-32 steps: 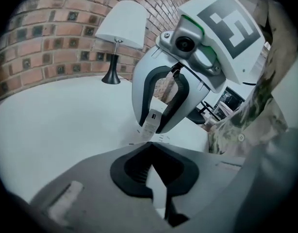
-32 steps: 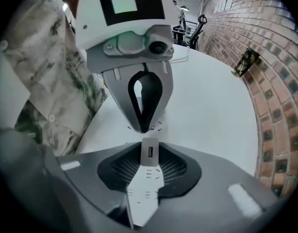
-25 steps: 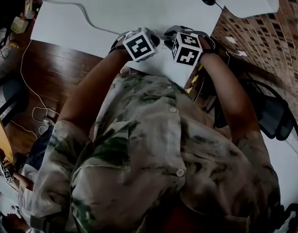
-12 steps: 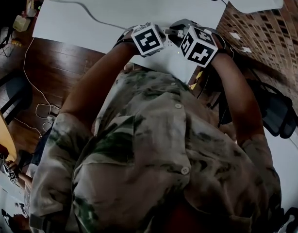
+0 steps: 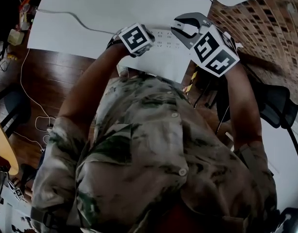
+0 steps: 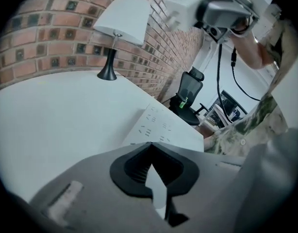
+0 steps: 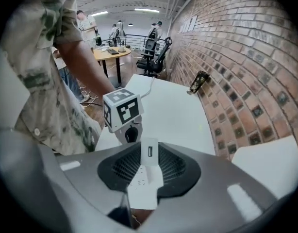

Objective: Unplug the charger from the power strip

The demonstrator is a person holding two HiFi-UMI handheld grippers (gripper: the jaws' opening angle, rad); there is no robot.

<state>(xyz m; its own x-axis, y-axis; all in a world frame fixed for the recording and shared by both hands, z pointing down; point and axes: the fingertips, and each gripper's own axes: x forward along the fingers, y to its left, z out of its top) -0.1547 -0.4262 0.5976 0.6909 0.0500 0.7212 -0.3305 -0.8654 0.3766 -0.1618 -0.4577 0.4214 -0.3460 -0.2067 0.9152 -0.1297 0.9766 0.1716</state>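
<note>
White plastic charger block (image 6: 188, 8) is hanging prongs-free, pinched in right claw (image 7: 148, 152), above white multi-socket power strip (image 6: 161, 125) on white surface (image 6: 57, 115); left claw (image 6: 150, 154), pressed together, is seemingly steadying strip; straight lifting advised.

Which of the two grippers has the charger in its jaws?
The right gripper: the white charger is clamped between its jaws, lifted clear of the power strip. The left gripper sits low by the strip with no charger.
</note>
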